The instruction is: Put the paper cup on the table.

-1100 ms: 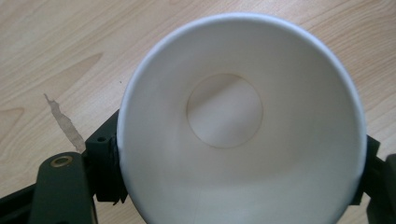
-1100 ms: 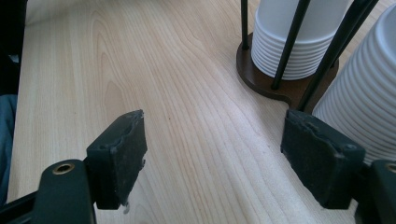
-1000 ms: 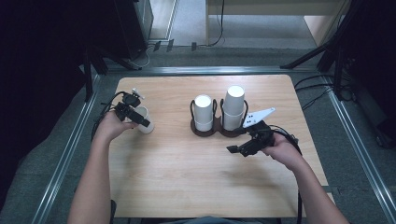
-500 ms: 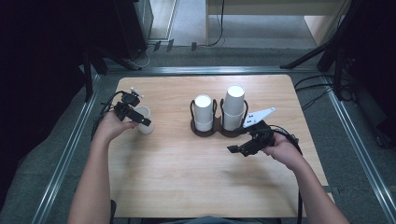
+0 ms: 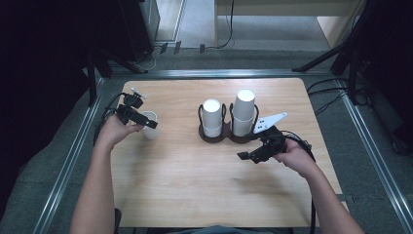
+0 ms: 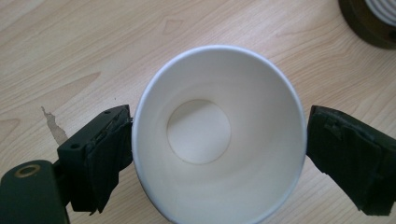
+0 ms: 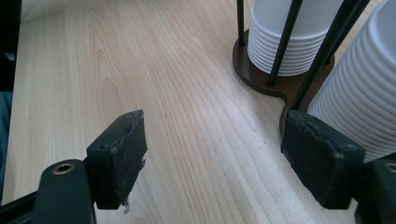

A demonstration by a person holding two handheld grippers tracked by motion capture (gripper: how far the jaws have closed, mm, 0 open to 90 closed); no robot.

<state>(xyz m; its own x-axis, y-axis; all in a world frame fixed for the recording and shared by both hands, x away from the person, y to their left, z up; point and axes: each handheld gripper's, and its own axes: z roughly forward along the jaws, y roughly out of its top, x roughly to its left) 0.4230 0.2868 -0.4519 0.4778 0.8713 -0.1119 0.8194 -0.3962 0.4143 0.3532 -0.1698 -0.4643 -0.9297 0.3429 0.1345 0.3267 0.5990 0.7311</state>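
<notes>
The paper cup [image 6: 219,140] stands upright on the surface [image 5: 195,195], near its left edge, apparently just set down; the left gripper [image 5: 144,122] straddles it, its fingers [image 6: 100,158] having just been opening, with a slim gap showing at the right of the rim; nothing is gripped. The right gripper [image 5: 251,155] hangs empty, spread wide, just beside the cup holder [image 5: 226,138] with its two stacks; bare wood lies between and in front, leaving room to pull back.

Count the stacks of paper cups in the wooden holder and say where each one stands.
2. The shorter stack fills the left slot of the wooden holder; the taller stack fills the right slot. A single cup stands apart near the table's left edge, between the left gripper's jaws.
</notes>
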